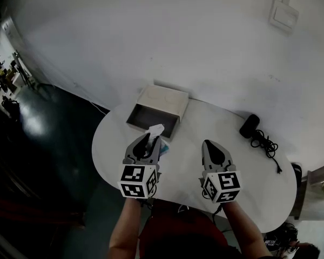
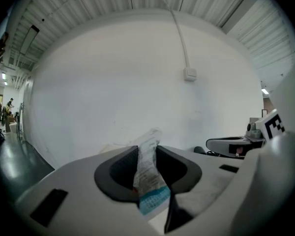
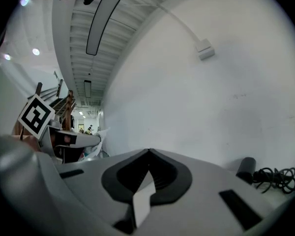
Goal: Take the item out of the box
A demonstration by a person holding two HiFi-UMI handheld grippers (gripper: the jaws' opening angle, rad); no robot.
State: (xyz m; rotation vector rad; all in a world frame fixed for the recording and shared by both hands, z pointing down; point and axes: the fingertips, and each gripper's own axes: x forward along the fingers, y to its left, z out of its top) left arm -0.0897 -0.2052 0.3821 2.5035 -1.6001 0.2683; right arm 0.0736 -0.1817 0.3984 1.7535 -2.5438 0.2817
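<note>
Left hand-held gripper (image 1: 150, 140) clamped on slim white packet (image 2: 148, 168) over the tabletop (image 1: 248, 166), long axis along the jaws, white end poking past the tips toward the open box (image 1: 156, 104), blue end rearward, right hand-held gripper (image 3: 149, 151) closed, empty

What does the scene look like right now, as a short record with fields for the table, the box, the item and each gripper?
Table: white oval top
Box: white, drawer slid open toward the person; interior looks bare
Item: thin white packet with a blue edge, out of the box
Left gripper: shut on the packet, which stands upright between its jaws
Right gripper: jaws together, nothing held
Other: black device with coiled cable at the table's right
</note>
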